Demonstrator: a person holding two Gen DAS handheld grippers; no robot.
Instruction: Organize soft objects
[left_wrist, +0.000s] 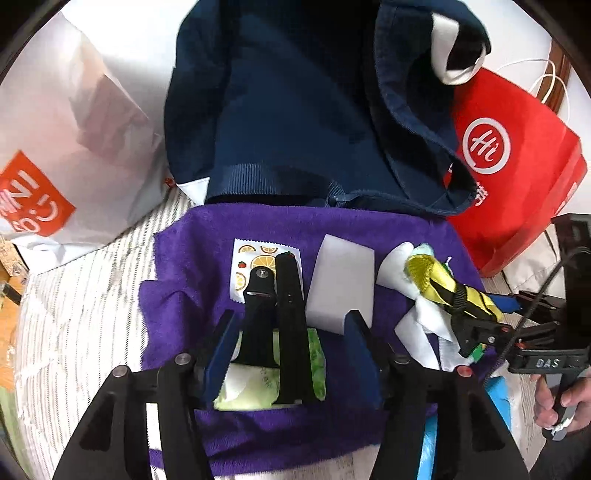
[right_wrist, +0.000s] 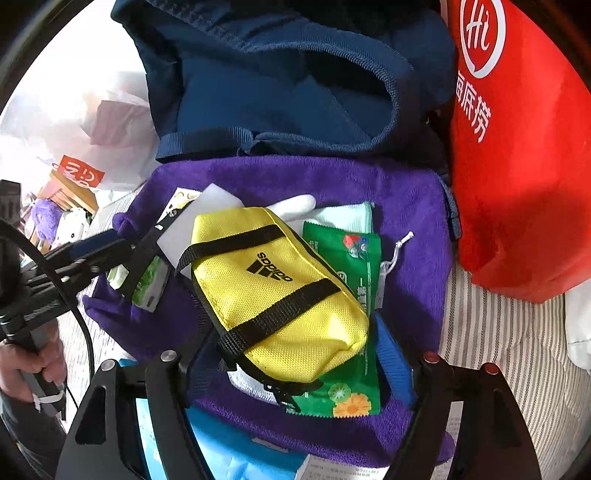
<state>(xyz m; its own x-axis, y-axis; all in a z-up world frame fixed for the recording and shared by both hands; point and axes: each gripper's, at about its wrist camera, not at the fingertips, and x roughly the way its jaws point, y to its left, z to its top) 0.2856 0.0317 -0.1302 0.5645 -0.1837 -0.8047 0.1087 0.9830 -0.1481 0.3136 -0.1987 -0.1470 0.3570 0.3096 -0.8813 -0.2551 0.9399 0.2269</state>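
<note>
A purple towel (left_wrist: 184, 258) lies spread in front of an open navy backpack (left_wrist: 277, 110). On it, my left gripper (left_wrist: 291, 332) stands open around two black watch straps (left_wrist: 291, 314) that rest on a green-and-white tissue packet (left_wrist: 251, 384); neither pad touches the straps. A fruit-print sachet (left_wrist: 245, 266) and a white foam block (left_wrist: 340, 284) lie just beyond. My right gripper (right_wrist: 295, 354) is open, with a yellow pouch (right_wrist: 277, 291) lying between its jaws on a green wipes packet (right_wrist: 354, 258). A white glove (right_wrist: 295, 206) pokes out behind the pouch.
A red shopping bag (right_wrist: 517, 147) stands at the right of the towel, and a white plastic bag (left_wrist: 74, 129) at the left. Striped bedding (right_wrist: 498, 350) lies underneath. A light blue packet (right_wrist: 221, 443) sits at the towel's near edge. A hand (left_wrist: 557, 406) grips the right handle.
</note>
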